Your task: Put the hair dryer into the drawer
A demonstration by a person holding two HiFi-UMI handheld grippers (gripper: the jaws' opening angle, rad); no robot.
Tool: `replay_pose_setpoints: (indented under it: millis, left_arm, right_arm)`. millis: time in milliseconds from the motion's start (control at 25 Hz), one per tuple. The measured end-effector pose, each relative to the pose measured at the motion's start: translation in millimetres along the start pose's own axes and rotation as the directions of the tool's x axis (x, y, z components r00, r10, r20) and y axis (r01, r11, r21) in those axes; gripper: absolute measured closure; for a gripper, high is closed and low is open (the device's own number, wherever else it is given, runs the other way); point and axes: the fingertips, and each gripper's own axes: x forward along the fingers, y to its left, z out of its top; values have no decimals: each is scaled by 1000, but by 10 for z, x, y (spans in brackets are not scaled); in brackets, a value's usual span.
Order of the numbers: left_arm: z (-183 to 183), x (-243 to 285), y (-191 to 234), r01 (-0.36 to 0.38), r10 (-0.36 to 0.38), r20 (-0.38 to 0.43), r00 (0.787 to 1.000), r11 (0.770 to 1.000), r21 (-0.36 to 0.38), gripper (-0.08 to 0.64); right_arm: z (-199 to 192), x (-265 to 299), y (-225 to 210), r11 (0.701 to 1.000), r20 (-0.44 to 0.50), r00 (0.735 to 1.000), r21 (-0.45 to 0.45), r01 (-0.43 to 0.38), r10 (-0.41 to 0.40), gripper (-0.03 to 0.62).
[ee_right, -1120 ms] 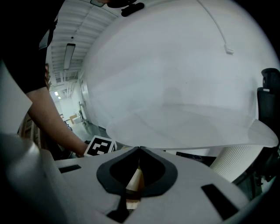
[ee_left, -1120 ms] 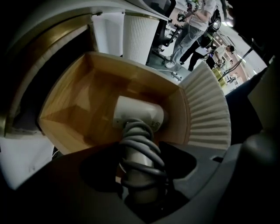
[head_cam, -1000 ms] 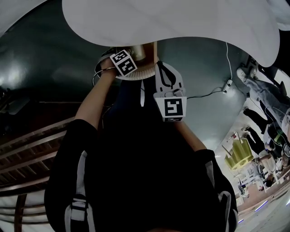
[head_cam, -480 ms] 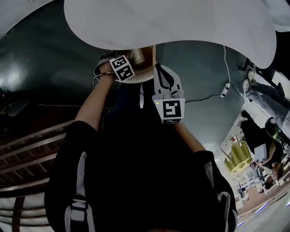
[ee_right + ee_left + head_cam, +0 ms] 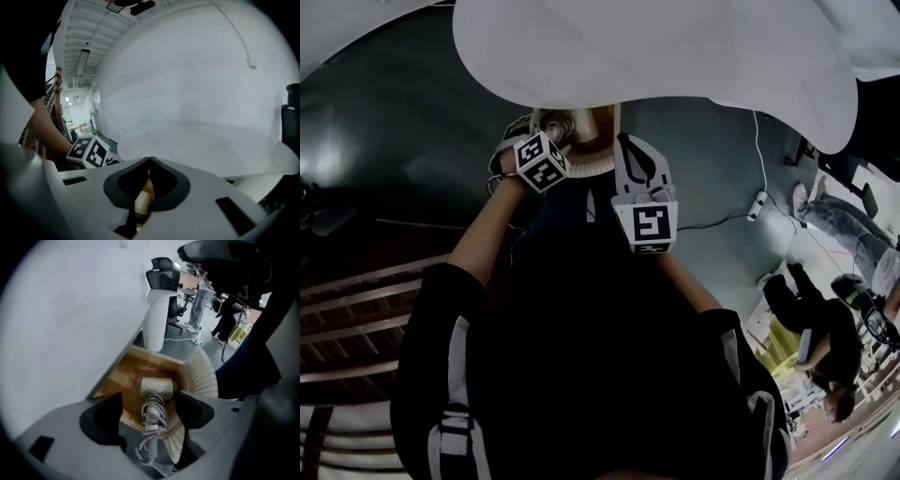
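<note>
The cream hair dryer (image 5: 157, 387), its grey cord (image 5: 152, 416) wound round the handle, lies in the open wooden drawer (image 5: 119, 383) under the white tabletop (image 5: 656, 47). My left gripper (image 5: 149, 413) hangs above it; its jaws have just been opening and stand wide, with nothing between them. In the head view this left gripper (image 5: 551, 131) is over the drawer (image 5: 586, 120), beside the drawer's white fluted front (image 5: 581, 161). The right gripper (image 5: 149, 159) is shut, tips touching; a beige piece (image 5: 143, 201) shows in the hollow behind them. What it is I cannot tell.
A fluted white pedestal (image 5: 157, 319) stands beyond the drawer, with an office chair (image 5: 164, 275) behind it. A cable and plug strip (image 5: 757, 202) lie on the dark floor to the right. People (image 5: 811, 328) stand at the far right. Wooden rails (image 5: 356, 309) run at the left.
The left gripper's marker cube has shifted left and tilted as that hand lifted off the drawer. The right gripper has stayed put.
</note>
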Motion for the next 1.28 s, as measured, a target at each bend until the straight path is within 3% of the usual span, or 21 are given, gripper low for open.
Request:
replay_pose_setpoints:
  millis: [40,120,320,400,520,640,840,1000,1120,1200,1280]
  left_arm:
    - [24,-93,9,-23,23,25,999,1000,-11,210]
    - [74,-298,82,-91,93,81,992,995,-32,315]
    - [104,-839,231,-203,226,196,954,970,-133,476]
    - [88,-1104,263,-233,276,247,929,954,-187,526]
    - [150,-1516,285,-256,343,338,876,926,-276,546]
    - [292,-1922,349,-266,418,417,807,888,-375,552]
    - [560,-2624,529,-307,543,514,664,824,-476,552]
    - [779,-3241,680,-326,623,580,524,776,-540,552]
    - [898,-3631,785,-297,671,615,415,739,-605,552]
    - [966,-3832,815,-280,687,631,361,725,-629,552]
    - [1030,-4003,827,-283,695,643,322,718,-636,552]
  right_arm:
    - [40,2,12,1000,13,1000,-15,-2,2,569]
    - [137,18,53,999,38,999,-41,-9,11,569]
    - [389,40,204,996,79,997,-83,-9,16,569]
    - [525,23,280,995,95,995,-97,-2,12,569]
    - [799,-35,358,992,139,990,-123,6,11,569]
    - [1110,-126,335,988,198,980,-150,24,6,569]
    - [1549,-346,281,981,273,962,-190,48,6,569]
    - [1851,-552,260,980,327,945,-187,74,-9,569]
    - [2093,-668,245,978,382,924,-190,87,-8,569]
    - [2245,-744,229,978,414,910,-186,99,-13,569]
    - [2382,-809,211,978,440,898,-177,108,-20,569]
